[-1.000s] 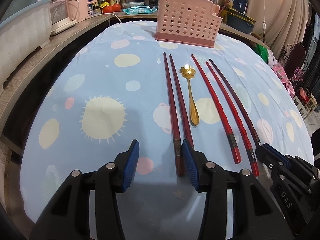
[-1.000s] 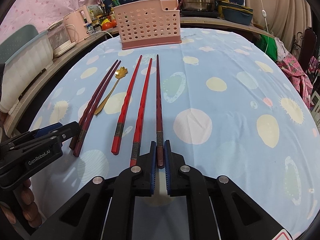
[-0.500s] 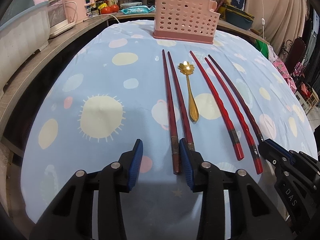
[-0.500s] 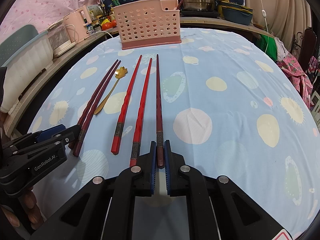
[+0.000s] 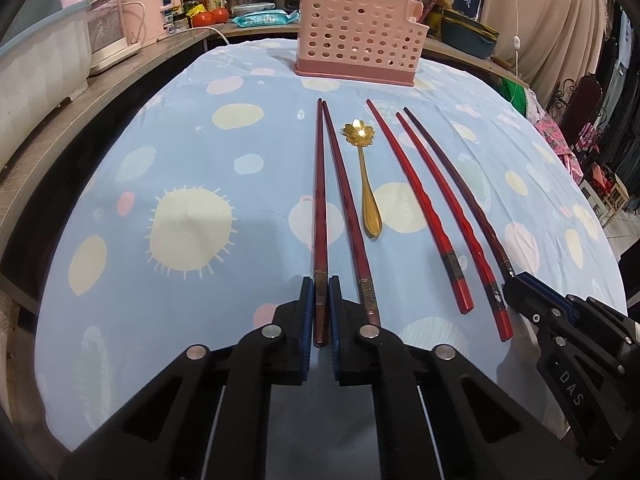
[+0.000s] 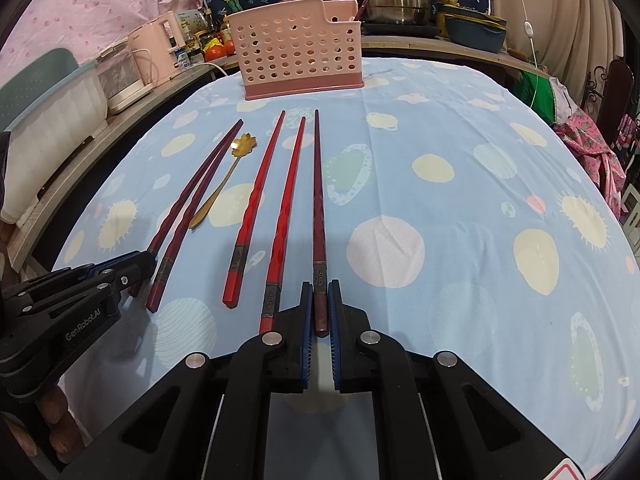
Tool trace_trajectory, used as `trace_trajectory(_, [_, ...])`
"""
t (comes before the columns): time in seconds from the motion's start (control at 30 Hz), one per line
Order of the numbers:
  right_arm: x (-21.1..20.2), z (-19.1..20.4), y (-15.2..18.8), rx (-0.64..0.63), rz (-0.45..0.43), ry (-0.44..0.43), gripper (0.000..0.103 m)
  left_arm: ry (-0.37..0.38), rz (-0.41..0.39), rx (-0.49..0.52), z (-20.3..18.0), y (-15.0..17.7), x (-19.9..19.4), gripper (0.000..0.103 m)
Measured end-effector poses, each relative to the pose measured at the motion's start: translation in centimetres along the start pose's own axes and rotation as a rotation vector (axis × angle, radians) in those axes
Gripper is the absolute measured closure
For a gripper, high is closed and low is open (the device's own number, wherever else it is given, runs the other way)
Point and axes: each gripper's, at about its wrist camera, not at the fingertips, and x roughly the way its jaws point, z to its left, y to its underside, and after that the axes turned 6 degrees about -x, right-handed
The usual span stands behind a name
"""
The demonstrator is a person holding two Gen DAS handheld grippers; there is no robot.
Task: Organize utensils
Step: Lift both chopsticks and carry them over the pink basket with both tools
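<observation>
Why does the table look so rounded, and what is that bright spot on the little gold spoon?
Fisheye bending in both wrist views curves the tablecloth and darkens the corners. In the left wrist view a lamp glints off the spoon bowl; in the right wrist view the spoon shows only a fainter glint. Both views are sharp.

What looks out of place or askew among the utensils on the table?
Little stands out. The gold spoon lies between the chopsticks, splitting the row. The left gripper and right gripper each clamp one chopstick end. Nothing is spilled or broken.
</observation>
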Motion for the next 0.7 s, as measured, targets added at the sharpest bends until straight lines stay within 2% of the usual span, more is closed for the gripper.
trace_trajectory(0.3, [-0.2,0.1,-0.1,0.006,-0.001,-0.01,0.096,0.019,0.011,-0.017,0.2,0.0,-0.5,0.096])
trace_trajectory(0.7, [-1.5,-0.5,-0.8,0.024,-0.032,-0.026,0.096,0.039,-0.031,-0.03,0.3,-1.2,-2.7,0.096])
